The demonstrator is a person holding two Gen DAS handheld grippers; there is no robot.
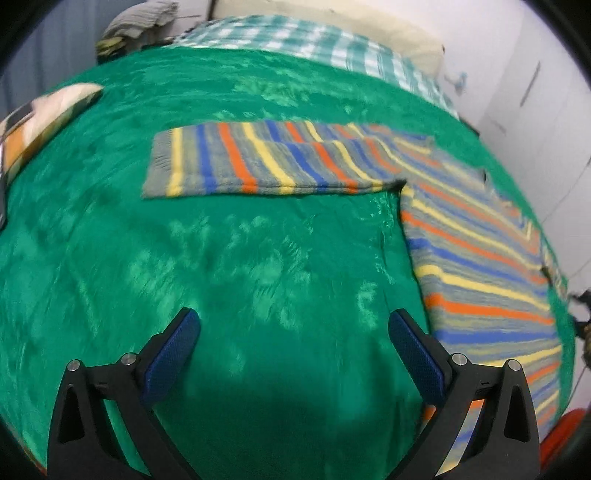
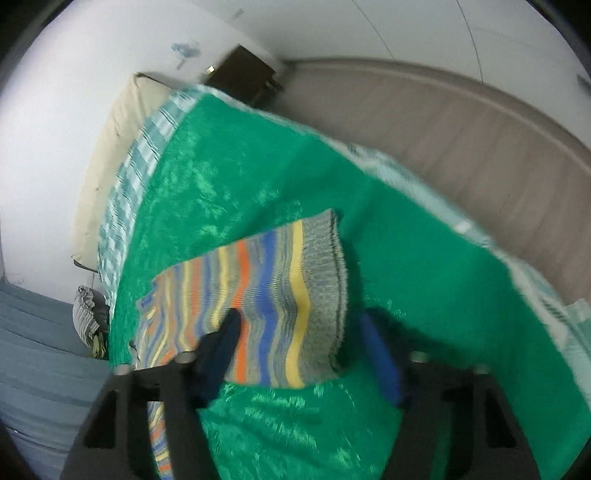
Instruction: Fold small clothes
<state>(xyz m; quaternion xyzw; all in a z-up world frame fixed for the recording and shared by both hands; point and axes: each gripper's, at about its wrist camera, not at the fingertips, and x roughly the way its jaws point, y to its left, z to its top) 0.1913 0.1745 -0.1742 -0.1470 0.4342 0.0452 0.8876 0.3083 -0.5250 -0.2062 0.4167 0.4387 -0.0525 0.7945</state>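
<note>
A small sweater with grey, blue, orange and yellow stripes lies flat on a green blanket. One sleeve stretches out to the left in the left wrist view. My left gripper is open and empty above bare blanket, left of the sweater body. In the right wrist view the other sleeve with its grey ribbed cuff lies just ahead. My right gripper is open, its fingers standing either side of the sleeve end, not closed on it. This view is blurred.
A green checked sheet and a cream pillow lie at the bed's far end. A patterned cushion sits at the left. White walls and a beige headboard border the bed. A heap of clothes lies beyond.
</note>
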